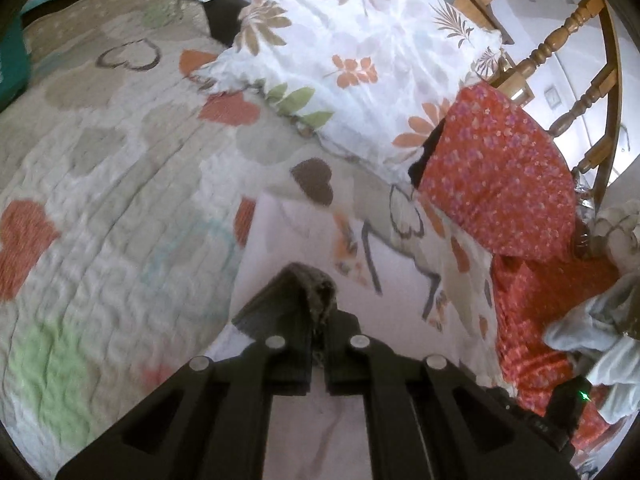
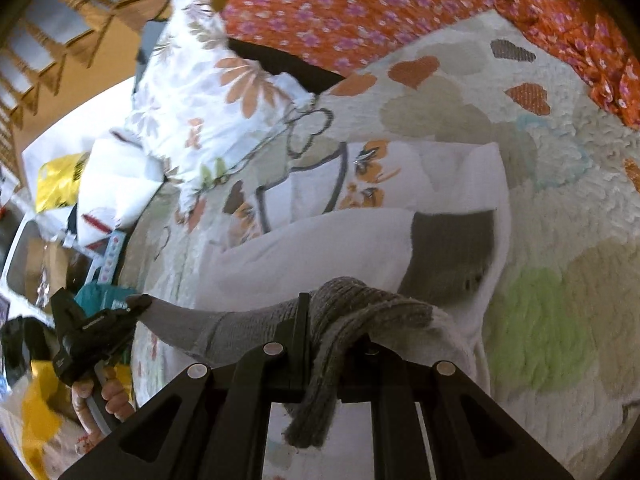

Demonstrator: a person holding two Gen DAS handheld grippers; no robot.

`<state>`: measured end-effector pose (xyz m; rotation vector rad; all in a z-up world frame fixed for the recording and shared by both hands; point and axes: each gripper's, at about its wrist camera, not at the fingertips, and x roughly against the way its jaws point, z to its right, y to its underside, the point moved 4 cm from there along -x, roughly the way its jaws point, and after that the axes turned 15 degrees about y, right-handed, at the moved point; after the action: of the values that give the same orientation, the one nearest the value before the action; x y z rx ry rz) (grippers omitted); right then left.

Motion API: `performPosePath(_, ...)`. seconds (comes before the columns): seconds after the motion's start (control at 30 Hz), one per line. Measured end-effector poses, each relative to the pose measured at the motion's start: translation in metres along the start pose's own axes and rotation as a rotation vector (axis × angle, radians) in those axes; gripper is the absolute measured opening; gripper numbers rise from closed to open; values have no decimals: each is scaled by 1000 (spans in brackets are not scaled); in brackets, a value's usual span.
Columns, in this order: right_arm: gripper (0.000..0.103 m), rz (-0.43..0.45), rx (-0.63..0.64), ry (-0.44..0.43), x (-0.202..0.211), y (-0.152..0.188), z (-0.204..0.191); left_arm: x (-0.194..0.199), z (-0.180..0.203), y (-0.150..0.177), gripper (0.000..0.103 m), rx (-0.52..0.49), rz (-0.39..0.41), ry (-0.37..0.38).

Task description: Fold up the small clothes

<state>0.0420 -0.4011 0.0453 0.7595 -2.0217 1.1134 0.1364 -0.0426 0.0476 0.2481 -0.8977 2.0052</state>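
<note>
1. The bed quilt (image 1: pixel 100 216), pale with heart shapes in orange, grey and green, fills most of both views and carries everything else.
2. A floral pillow (image 1: pixel 360 60) lies on the quilt at its far side, beside a wooden chair (image 1: pixel 560 60).
3. An orange flowered cloth (image 1: pixel 504 184) is heaped on the quilt just beside the pillow, touching its corner.
4. A white garment with grey and orange print (image 2: pixel 360 184) lies spread on the quilt, nearer than the pillow, with one edge folded over.
5. A grey sock (image 2: pixel 360 304) is held up above the quilt and the white garment, stretched between the two tools.
6. The right tool (image 2: pixel 336 344) has its fingers pressed together on the sock's bunched end, which drapes down between them.
7. The left tool (image 1: pixel 318 332) pinches the sock's other end (image 1: pixel 308 284), fingers nearly together; in the right wrist view it shows at the quilt's near-left edge (image 2: pixel 138 304), gripped by a hand (image 2: pixel 100 400).
</note>
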Motion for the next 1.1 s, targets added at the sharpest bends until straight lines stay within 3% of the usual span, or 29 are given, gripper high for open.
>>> performPosePath(0.27,9,-23,-80,29,-52,-48,11,-54,-12,-25,3,13,-7,-53)
performPosePath(0.47,10,-70,-137,-21,-92,-73,20,-89,-26,-30,4,20,-28,-131)
performPosePath(0.57,13,-86,-179,-79,-105,-85,26,-97,-35,-32,21,58,-26,-150)
performPosePath(0.63,21,-81,-191,-79,-108,-92,29,-95,-35,-34,36,65,-6,-160)
performPosePath(0.67,31,-68,-194,-75,-106,-95,30,-92,-34,-34,43,60,6,-165)
performPosePath(0.77,72,0,-194,-18,-93,-103,35,-87,-28,-35,47,43,15,-171)
performPosePath(0.97,74,55,-193,48,-65,-108,53,-73,-16,-27,52,10,-4,-171)
performPosePath(1.1,75,65,-145,108,-47,-103,60,-59,-7,-17,55,-73,-36,-204)
